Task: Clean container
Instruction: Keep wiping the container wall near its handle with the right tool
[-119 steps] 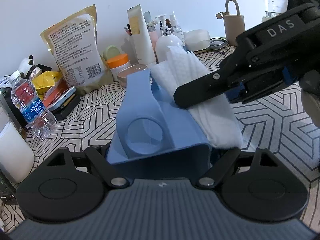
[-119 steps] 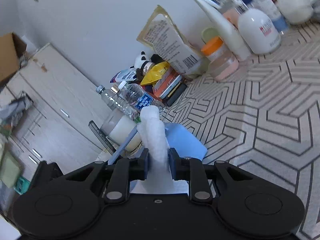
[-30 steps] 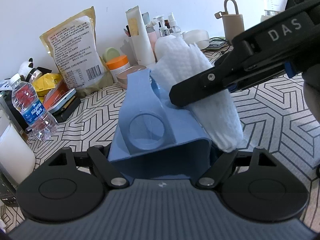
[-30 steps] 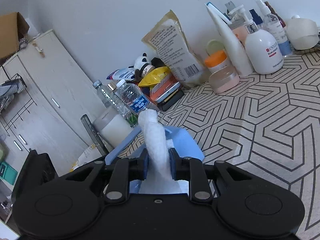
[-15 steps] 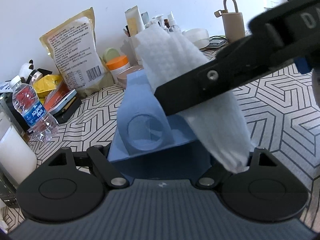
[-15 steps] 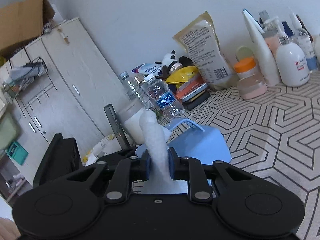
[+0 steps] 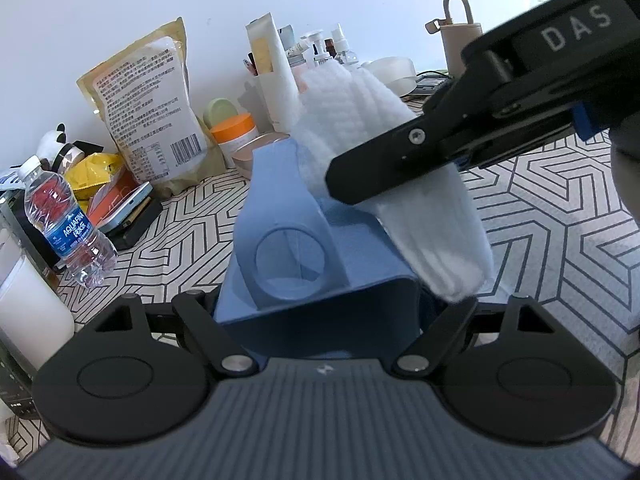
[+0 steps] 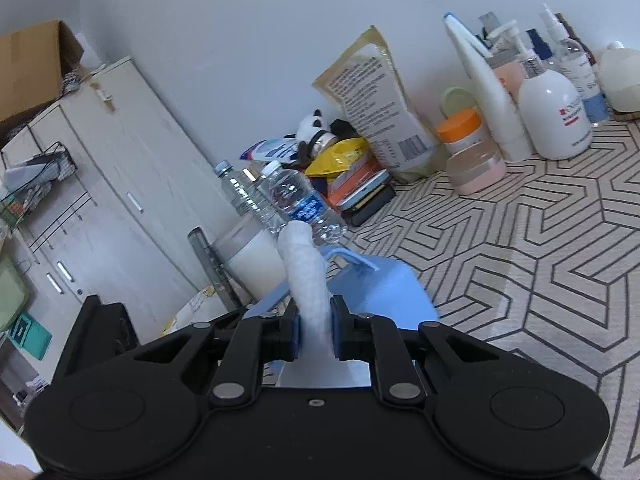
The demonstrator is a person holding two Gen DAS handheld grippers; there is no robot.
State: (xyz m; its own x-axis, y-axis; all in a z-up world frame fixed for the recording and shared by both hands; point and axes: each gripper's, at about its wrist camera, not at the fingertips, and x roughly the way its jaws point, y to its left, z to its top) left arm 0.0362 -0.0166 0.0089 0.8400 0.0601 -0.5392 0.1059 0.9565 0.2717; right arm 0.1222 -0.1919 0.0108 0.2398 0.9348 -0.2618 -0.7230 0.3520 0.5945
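Note:
A blue plastic container (image 7: pixel 320 264) with a round-holed divider is gripped at its near wall by my left gripper (image 7: pixel 320 312), which is shut on it. My right gripper (image 8: pixel 314 330) is shut on a folded white cloth (image 8: pixel 306 276). In the left wrist view the right gripper (image 7: pixel 384 176) comes in from the right and holds the cloth (image 7: pixel 420 200) over the container's right side, its lower end hanging by the right rim. The container (image 8: pixel 380 292) shows under the cloth in the right wrist view.
The patterned tabletop (image 7: pixel 560 216) holds a large food bag (image 7: pixel 148 112), an orange-lidded jar (image 7: pixel 234 130), lotion bottles (image 8: pixel 554 116), a water bottle (image 7: pixel 66 224), stacked phones (image 7: pixel 124 208) and a white jar (image 7: pixel 28 312). A cream cabinet (image 8: pixel 104 168) stands left.
My right gripper has moved the cloth from above the container's middle down and to the right, toward its right wall. The left gripper keeps its hold on the container.

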